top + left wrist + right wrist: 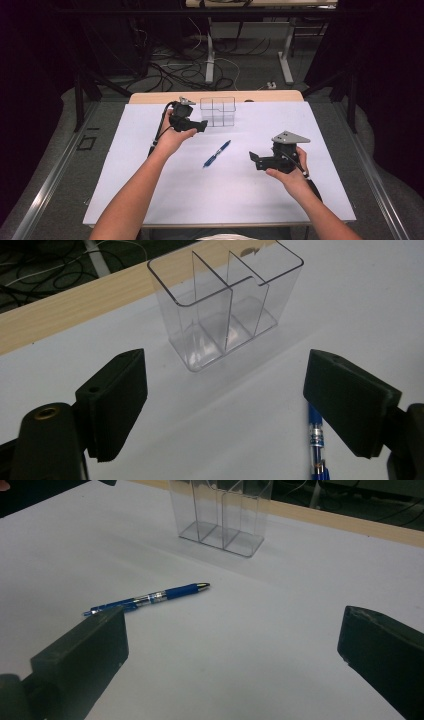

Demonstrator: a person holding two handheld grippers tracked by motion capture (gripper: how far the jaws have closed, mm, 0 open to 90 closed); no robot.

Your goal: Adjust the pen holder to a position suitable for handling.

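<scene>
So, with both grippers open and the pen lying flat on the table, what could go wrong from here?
1. The blue pen lies flat on the smooth white table; it may roll or slide away when the right gripper closes on it.
2. The clear organizer looks light and stands free, with narrow compartments; a badly aimed pen, or the nearby left gripper, might tip or push it.

A blue pen (217,153) lies flat on the white table (150,200), near its middle, slanted so that one end points toward the far right. It has a blue grip, a clear middle section with a silver band, and a small metal tip. A clear plastic holder (218,111) with several open compartments stands upright and empty near the table's far edge, well apart from the pen.
</scene>
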